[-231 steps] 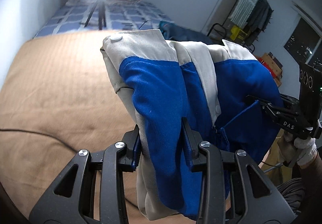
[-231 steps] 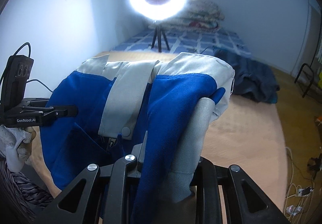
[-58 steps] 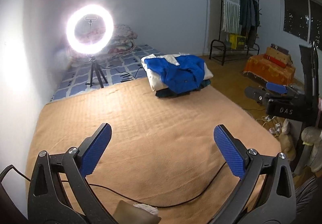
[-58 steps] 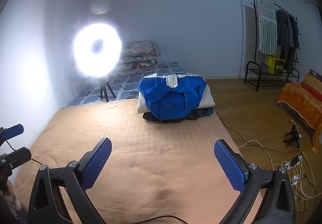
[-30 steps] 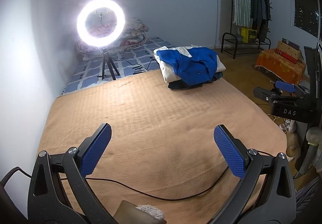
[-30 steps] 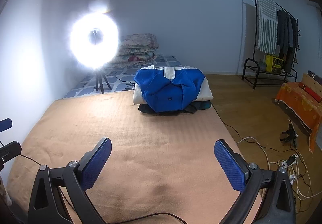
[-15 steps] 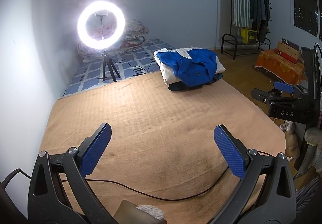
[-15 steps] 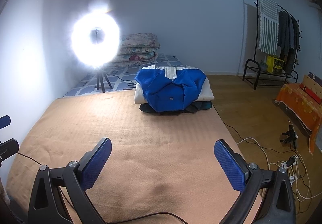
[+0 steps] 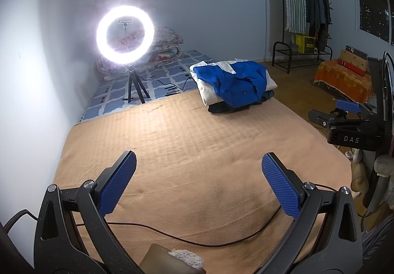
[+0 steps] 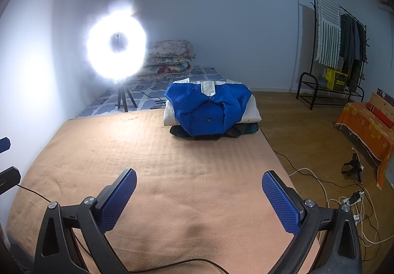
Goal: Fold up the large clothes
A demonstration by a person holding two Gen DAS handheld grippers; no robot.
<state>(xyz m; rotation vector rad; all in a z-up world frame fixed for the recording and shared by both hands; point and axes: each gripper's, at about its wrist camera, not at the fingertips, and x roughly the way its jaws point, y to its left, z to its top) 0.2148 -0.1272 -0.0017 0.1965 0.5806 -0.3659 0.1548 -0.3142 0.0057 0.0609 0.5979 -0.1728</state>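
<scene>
- My left gripper (image 9: 198, 184) is spread wide with nothing between its blue pads, hanging over the near part of the tan blanket (image 9: 187, 141) that covers the bed.
- My right gripper (image 10: 199, 201) is just as wide and just as empty, over the same near stretch of blanket; from the left view I can see it off at the right edge.
- The blue and white jacket (image 10: 210, 109) lies folded at the far end of the bed, resting on top of a dark folded garment (image 10: 241, 131). It looks a compact bundle, collar side away from me, well apart from both grippers.
- I judge this jacket done and stacked: the step in hand is the pause between garments, pulled back from the pile.
- No unfolded piece shows on the blanket in either view, so the next move calls for fetching another large garment from out of view, laying it flat on the bare near area, and keeping clear of the thin cable (image 9: 197, 240) running across the near edge.
- Compared with several seconds ago, both grippers were then clamped on the jacket, holding it up close before the cameras; now they hold nothing and the jacket sits far off.
- Over the last second the view has barely shifted; the ring light (image 9: 125, 35) and pile keep their places.
</scene>
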